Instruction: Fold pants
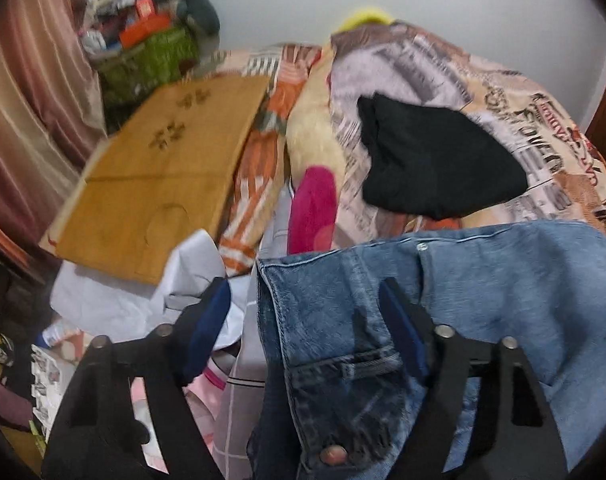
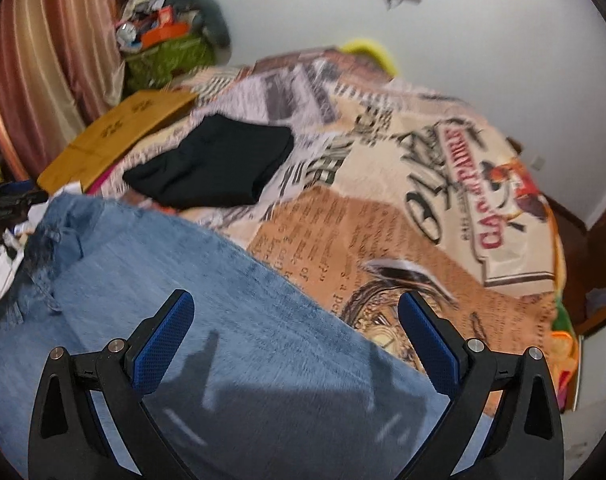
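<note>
Left wrist view: left gripper (image 1: 303,304) spread wide, nothing pinched; waistband end of the light-blue stonewashed denim pants (image 1: 483,300) lies between and under its blue-padded fingers (image 1: 403,332).
Right wrist view: right gripper (image 2: 295,320) also spread, hanging above the denim; pads not pressing cloth as far as the blur shows.
Pants location: on the newspaper-print bedspread (image 2: 383,240), filling the 6 to 9 o'clock part of the right view; waistband towards 9 o'clock.
Stage (judged): early; denim looks spread, no fold visible.
Risk 1: one finger catches only the top layer at the waistband, so layers separate and the fold goes crooked.
Risk 2: the bedspread is soft; a low pinch could take it up with the denim.
Risk 3: folded black garment (image 2: 215,164) sits near, at 11 o'clock; a swung leg could land on it.
Risk 4: flat wooden board (image 1: 163,176) and loose white paper (image 1: 151,292) at 10 o'clock beside the waistband; dragging denim leftwards could snag them.
Image quality: motion blur in both views; contact uncertain.
</note>
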The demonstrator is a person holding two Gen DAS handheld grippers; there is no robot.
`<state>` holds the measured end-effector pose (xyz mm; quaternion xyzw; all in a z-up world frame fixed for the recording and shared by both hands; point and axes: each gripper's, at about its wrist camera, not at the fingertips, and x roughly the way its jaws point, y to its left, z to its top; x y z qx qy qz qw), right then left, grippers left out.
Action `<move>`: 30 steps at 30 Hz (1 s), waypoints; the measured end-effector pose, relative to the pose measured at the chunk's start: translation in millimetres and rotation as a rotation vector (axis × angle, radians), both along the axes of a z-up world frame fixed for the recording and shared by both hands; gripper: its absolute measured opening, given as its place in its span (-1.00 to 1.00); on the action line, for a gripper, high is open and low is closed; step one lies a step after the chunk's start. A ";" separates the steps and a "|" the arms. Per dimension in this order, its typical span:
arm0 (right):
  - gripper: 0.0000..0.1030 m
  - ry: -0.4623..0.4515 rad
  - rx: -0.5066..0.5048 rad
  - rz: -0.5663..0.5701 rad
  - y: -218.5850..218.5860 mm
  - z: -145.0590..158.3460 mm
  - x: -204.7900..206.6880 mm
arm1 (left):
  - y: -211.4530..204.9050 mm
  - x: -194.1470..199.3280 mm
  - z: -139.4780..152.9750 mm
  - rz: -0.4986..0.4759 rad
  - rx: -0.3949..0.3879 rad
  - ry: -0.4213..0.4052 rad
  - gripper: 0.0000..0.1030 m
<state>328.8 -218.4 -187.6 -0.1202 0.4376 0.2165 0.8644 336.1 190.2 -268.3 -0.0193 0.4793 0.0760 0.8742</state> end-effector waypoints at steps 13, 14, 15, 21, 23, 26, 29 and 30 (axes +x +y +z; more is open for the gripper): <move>0.33 0.185 0.008 0.189 17.8 -36.4 38.9 | 33.1 40.2 -40.6 0.069 -0.251 0.182 -0.24; 0.32 0.195 0.008 0.208 19.0 -36.4 40.0 | 36.3 41.6 -42.5 0.074 -0.274 0.191 -0.24; 0.31 0.202 0.006 0.219 19.4 -36.7 41.5 | 39.9 42.6 -44.3 0.078 -0.294 0.198 -0.26; -0.18 0.241 0.004 0.262 26.0 -36.6 40.2 | 57.3 44.5 -55.0 0.103 -0.470 0.260 -0.44; -0.37 0.246 0.001 0.266 28.0 -37.2 38.1 | 56.7 43.4 -53.5 0.114 -0.472 0.270 -0.53; -0.66 0.239 -0.020 0.263 29.6 -37.6 33.8 | 49.0 39.9 -42.6 0.111 -0.413 0.258 -0.89; -0.75 0.225 -0.032 0.242 30.3 -35.1 29.8 | 32.5 36.6 -27.3 0.076 -0.285 0.229 -0.92; -0.76 0.218 -0.037 0.235 31.1 -33.7 27.8 | 23.5 35.3 -20.3 0.061 -0.234 0.212 -0.94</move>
